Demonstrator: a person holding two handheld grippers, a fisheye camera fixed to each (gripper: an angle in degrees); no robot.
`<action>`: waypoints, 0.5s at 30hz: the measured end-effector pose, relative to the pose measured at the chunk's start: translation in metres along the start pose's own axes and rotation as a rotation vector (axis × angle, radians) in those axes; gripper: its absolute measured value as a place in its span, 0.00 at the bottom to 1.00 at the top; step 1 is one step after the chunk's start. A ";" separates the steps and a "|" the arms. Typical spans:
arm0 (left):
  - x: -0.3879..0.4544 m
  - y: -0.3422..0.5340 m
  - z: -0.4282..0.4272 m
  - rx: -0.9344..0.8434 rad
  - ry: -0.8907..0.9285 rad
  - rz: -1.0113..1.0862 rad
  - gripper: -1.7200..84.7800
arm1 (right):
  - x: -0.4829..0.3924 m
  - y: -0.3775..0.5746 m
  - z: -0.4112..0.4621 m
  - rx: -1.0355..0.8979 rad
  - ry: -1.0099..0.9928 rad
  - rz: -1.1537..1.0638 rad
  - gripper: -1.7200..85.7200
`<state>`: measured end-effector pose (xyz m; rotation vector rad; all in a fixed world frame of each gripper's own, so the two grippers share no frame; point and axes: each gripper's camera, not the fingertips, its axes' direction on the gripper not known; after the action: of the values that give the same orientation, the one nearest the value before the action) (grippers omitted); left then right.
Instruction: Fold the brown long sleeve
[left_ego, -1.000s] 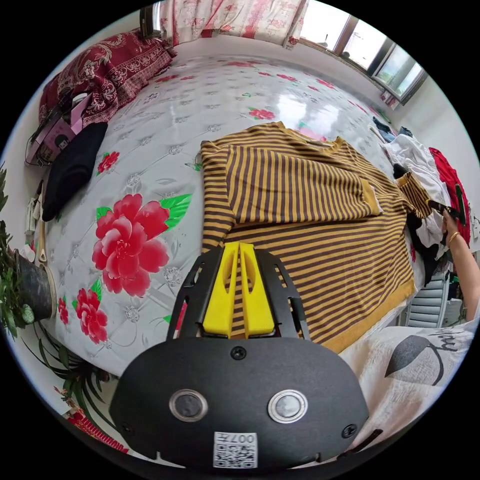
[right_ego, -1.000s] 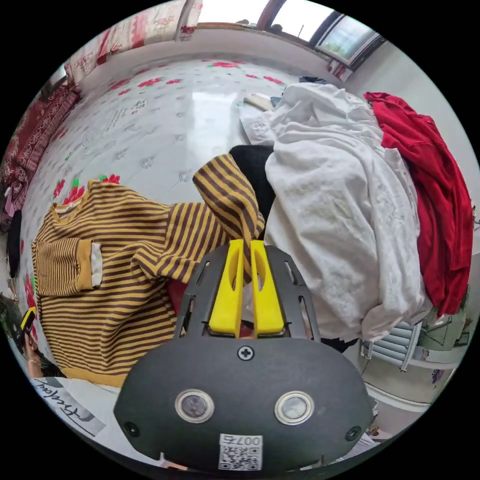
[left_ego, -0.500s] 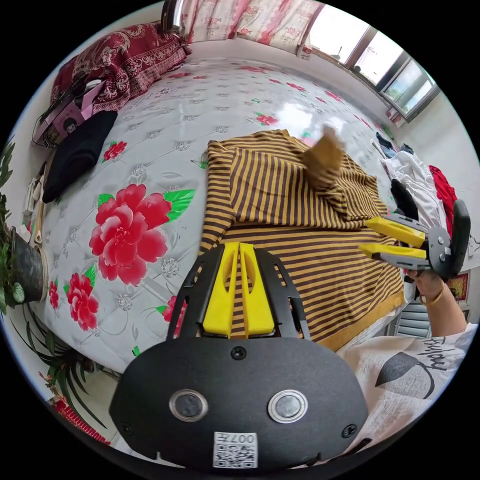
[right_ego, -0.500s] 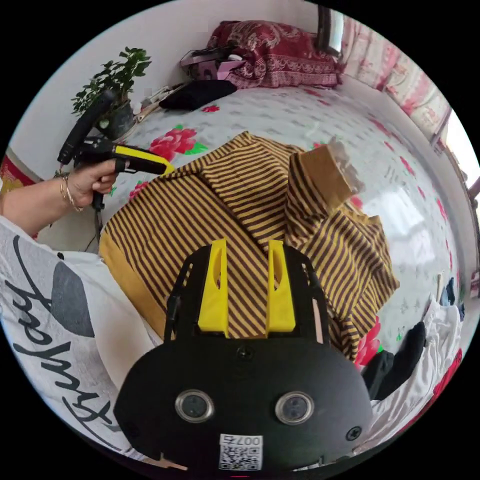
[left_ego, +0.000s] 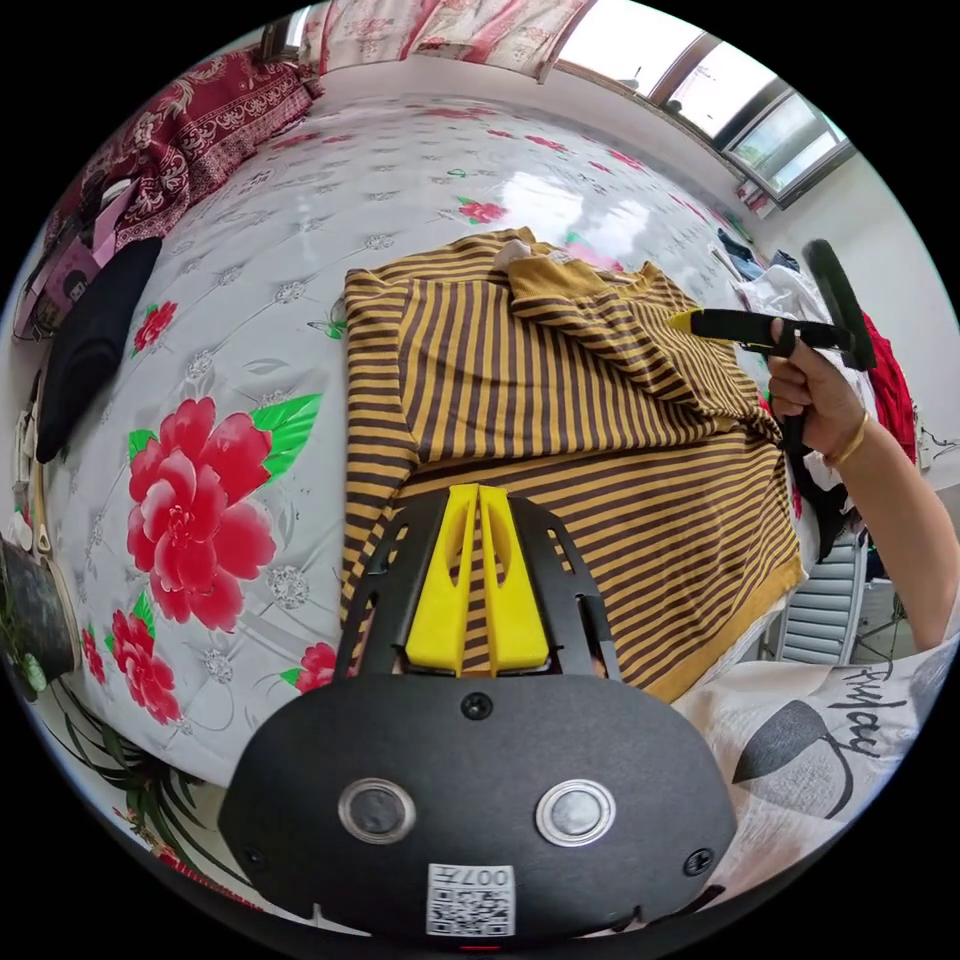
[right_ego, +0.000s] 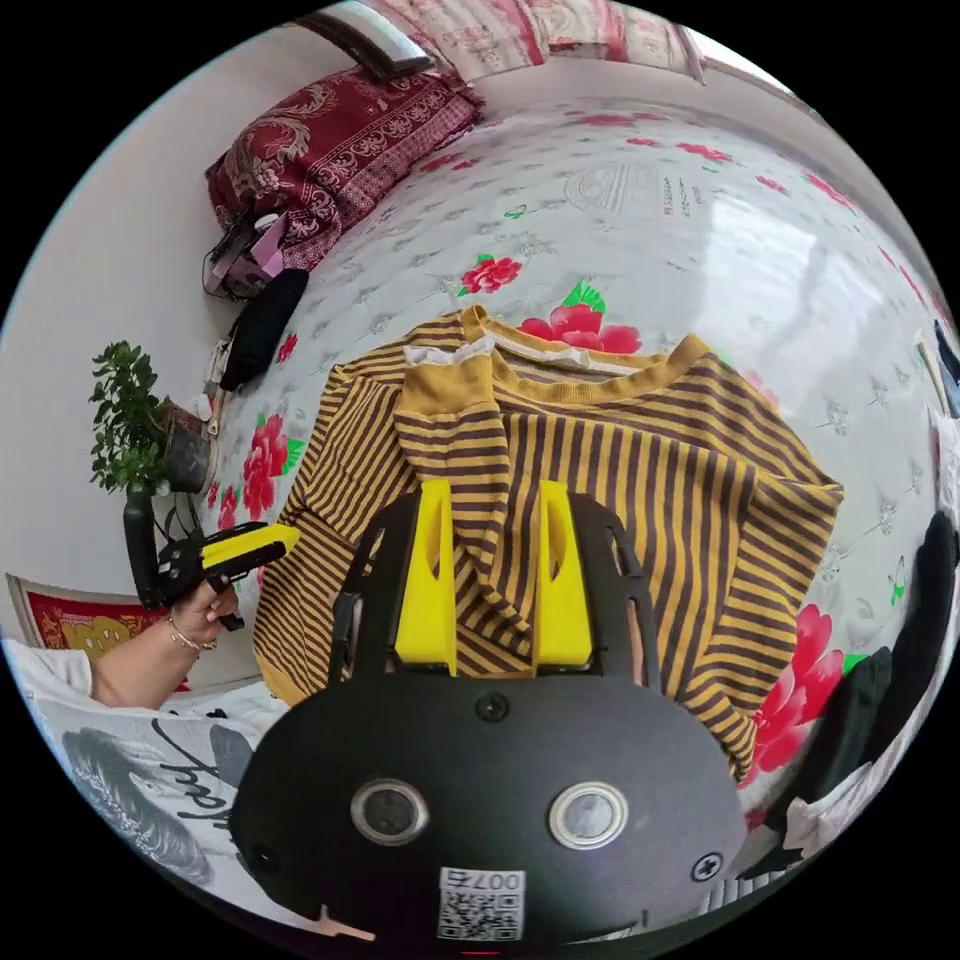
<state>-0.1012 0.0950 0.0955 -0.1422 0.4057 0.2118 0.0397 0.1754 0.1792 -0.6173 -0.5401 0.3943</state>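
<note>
Sweater (left_ego: 560, 400), striped brown and mustard, is laid flat on the bed (left_ego: 400, 180) near the edge closest to the person, its hem (left_ego: 740, 630) along that edge and its neckline (right_ego: 580, 365) turned toward the middle of the bed. Both sleeves are seen folded in over the body; the upper one (right_ego: 470, 470) runs diagonally, with its plain mustard cuff (right_ego: 440, 385) resting by the neckline. The knit is judged soft, light and limp: it should drape and crease readily, hold no shape of its own, and drag a little on the glossy bed cover rather than slide freely. A hold is best taken at the ribbed hem corners or at the shoulders, where the fabric is doubled and less likely to slip out; a pinch in the middle would only bunch it. The left gripper (left_ego: 478, 500) is held over the hem side with its fingers pressed together on nothing. The right gripper (right_ego: 490, 570) hovers above the folded sleeve with its fingers spread and empty. No brand or label can be made out on the sweater. Script lettering is printed on the person's shirt (left_ego: 860, 700), but it cannot be read with confidence.
</note>
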 end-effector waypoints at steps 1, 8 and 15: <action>0.001 -0.004 0.000 -0.005 -0.009 0.008 0.01 | 0.005 -0.005 0.005 -0.010 -0.021 0.031 0.12; 0.003 -0.021 0.001 -0.038 -0.090 0.028 0.01 | -0.073 -0.012 0.015 0.041 0.022 -0.400 0.04; -0.003 -0.018 0.000 -0.049 -0.084 -0.038 0.01 | -0.126 0.047 0.054 -0.143 0.276 -0.707 0.09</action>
<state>-0.0997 0.0766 0.0989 -0.1885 0.3139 0.1896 -0.0999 0.1713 0.1419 -0.5657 -0.4876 -0.3947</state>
